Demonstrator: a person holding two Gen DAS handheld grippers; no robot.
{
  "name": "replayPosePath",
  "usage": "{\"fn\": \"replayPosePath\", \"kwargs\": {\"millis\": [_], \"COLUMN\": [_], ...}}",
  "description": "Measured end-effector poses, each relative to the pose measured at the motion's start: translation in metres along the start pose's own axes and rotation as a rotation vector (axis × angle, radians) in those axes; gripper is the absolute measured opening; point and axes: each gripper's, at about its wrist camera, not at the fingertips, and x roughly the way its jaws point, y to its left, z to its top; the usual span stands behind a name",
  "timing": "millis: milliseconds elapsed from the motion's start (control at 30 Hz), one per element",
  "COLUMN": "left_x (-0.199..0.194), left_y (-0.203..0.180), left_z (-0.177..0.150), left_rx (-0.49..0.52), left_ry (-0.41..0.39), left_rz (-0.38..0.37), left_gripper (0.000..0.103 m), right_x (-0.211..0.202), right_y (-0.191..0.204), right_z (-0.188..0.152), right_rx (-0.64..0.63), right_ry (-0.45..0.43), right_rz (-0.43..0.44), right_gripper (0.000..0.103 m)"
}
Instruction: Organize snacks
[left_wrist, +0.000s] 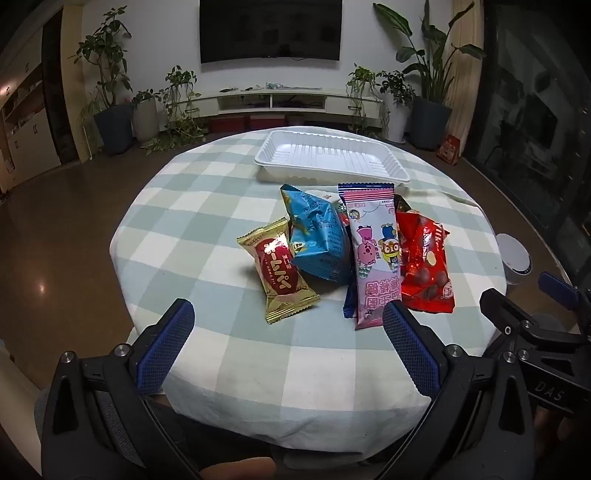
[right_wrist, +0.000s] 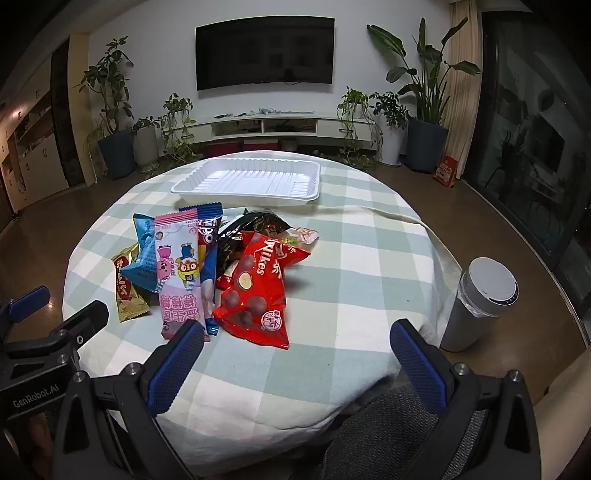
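My left tongs (left_wrist: 288, 325) hang over the near edge of the round table, their blue pads (left_wrist: 166, 347) spread wide with nothing between them but checked cloth (left_wrist: 207, 206). My right tongs (right_wrist: 297, 347) sit beside them, just as wide apart and just as empty, tilted down toward the same cloth. From the left view I can see the black frame of the right tool at the right edge; from the right view the left tool shows at the left edge.

Just past the pads lies the heap of snacks, all touching or overlapping in the middle of the table. Nearest the left is the gold pack (left_wrist: 282, 269) with a red oval on it. Leaning on it is the blue pack (left_wrist: 317, 236), puffed and tilted. Next comes the long pink pack (left_wrist: 373, 254) with cartoon figures, lying lengthwise toward me, with a dark blue wrapper (right_wrist: 209, 266) tucked under its right side. The red bag (right_wrist: 258, 288) of chocolate balls lies on the right of the heap, and behind it a black bag (right_wrist: 255, 225) peeks out, partly covered.

Beyond the heap, at the far side of the table, stands the white tray (left_wrist: 397, 171), with nothing in it.

Off the table's right edge is a grey cylinder (right_wrist: 480, 299). Farther back are potted plants (right_wrist: 110, 110), a low white cabinet (right_wrist: 273, 125) and a dark screen (right_wrist: 264, 51) on the wall.
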Motion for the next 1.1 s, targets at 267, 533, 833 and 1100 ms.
{"fn": "replayPosePath", "kwargs": {"millis": [267, 533, 833, 1100], "left_x": [-0.0011, -0.0051, -0.0054, -0.0054], "left_y": [-0.0027, -0.0023, -0.0033, -0.0033], "left_z": [-0.0005, -0.0004, -0.0007, -0.0009], "left_rx": [0.024, 0.025, 0.027, 0.027], "left_ry": [-0.014, -0.017, -0.017, -0.018], "left_rz": [0.018, 0.018, 0.019, 0.019], "left_gripper": [0.103, 0.103, 0.103, 0.103], "right_x": [0.0003, -0.0002, -0.0024, -0.0016], "right_y": [0.0002, -0.0004, -0.0012, -0.0006], "right_z": [-0.0007, -0.001, -0.001, -0.0018], "right_rx": [0.0, 0.001, 0.001, 0.002], "right_ry": [-0.003, -0.007, -0.008, -0.009], "right_rz": [-0.005, -0.005, -0.002, -0.003], "right_gripper": [0.103, 0.103, 0.103, 0.103]}}
